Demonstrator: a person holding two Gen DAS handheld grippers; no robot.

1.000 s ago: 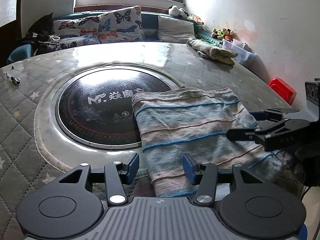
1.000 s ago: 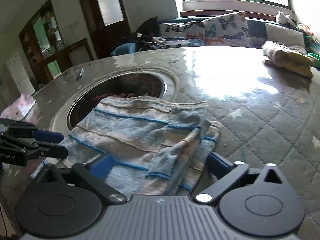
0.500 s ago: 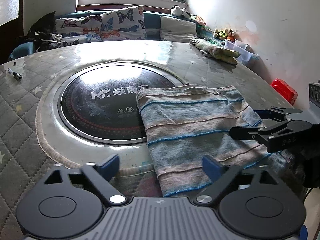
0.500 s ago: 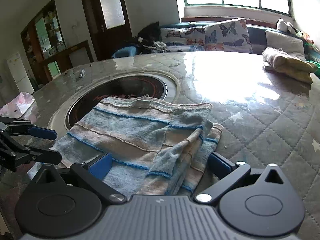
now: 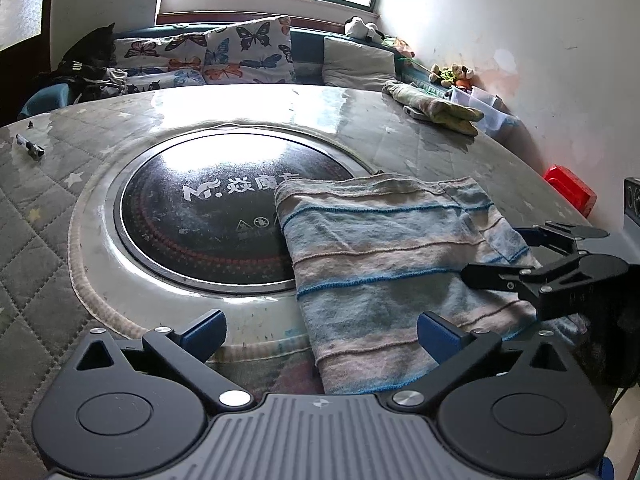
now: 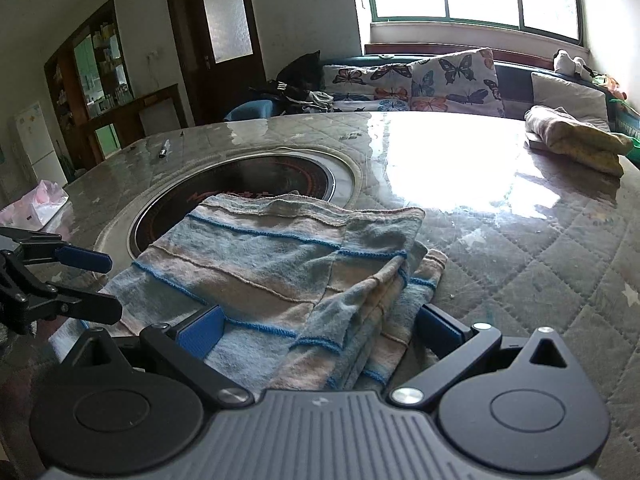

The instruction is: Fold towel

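The blue-and-beige striped terry towel (image 5: 392, 264) lies folded over on the grey quilted round table (image 5: 48, 216), one edge overlapping the black glass induction hob (image 5: 200, 216). To fold again cleanly, each gripper should likely pinch a near corner through all layers, since the right-hand edge is bunched. The left gripper (image 5: 320, 330) and right gripper (image 6: 318, 328), both spread wide and empty, hover at its near edge.

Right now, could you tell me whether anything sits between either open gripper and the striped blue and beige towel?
Nothing visible does. The striped blue and beige towel lies directly before the right gripper and the left gripper. Both are open, and no other object lies on the cloth.
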